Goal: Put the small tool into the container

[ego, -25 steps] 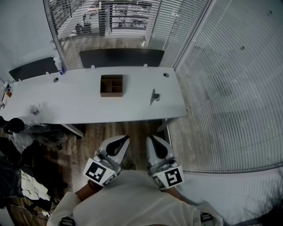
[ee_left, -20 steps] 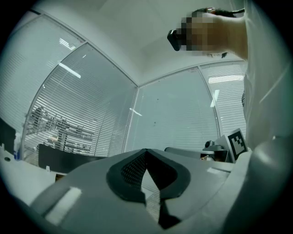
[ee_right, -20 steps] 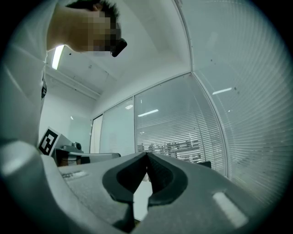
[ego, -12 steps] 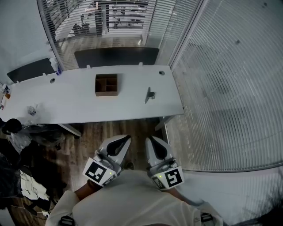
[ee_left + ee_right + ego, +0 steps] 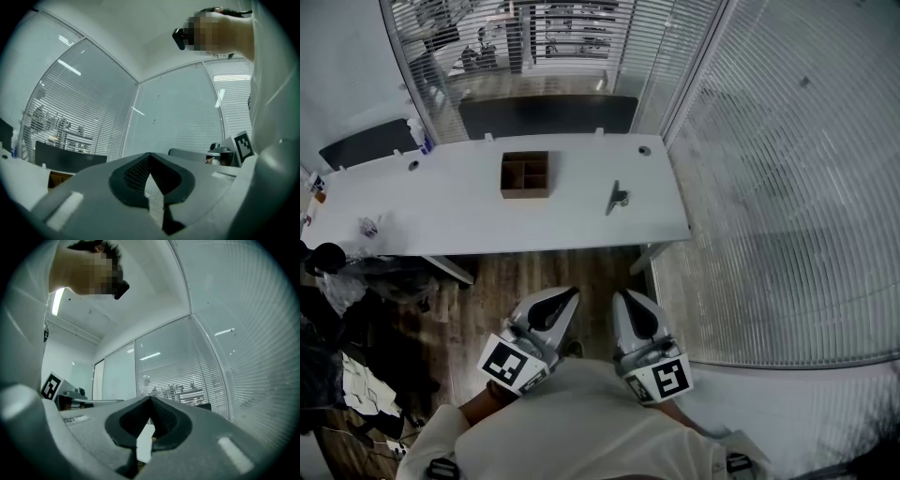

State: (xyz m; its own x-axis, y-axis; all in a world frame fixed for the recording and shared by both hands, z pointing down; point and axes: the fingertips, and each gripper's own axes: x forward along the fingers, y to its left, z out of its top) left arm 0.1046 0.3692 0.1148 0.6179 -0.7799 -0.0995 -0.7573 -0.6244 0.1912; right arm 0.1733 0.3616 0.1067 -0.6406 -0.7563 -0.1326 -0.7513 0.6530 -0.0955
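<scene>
Standing well back from the white table (image 5: 469, 220), the person holds both grippers low against the chest, and neither is anywhere near the work. The left gripper (image 5: 565, 294) has its jaws pressed together with nothing between them. The right gripper (image 5: 622, 296) is the same — tips meeting, empty.

On the tabletop the small tool (image 5: 617, 198) lies alone at about twelve o'clock from the person, near the table's right-hand end and well apart from both grippers. The brown wooden container (image 5: 525, 175), split into compartments, sits at roughly nine o'clock of the tool, with bare table between them.

I'd judge the task not yet begun: the step in hand is the approach. To do it well, step up to the table edge first. Then spread the right gripper's jaws before coming down, since the tool lies nearer that side. It looks slim and lies flat, so the jaws should straddle its narrow width and close low — a high pinch might skate off it. What kind of tool it is I cannot tell from here.
</scene>
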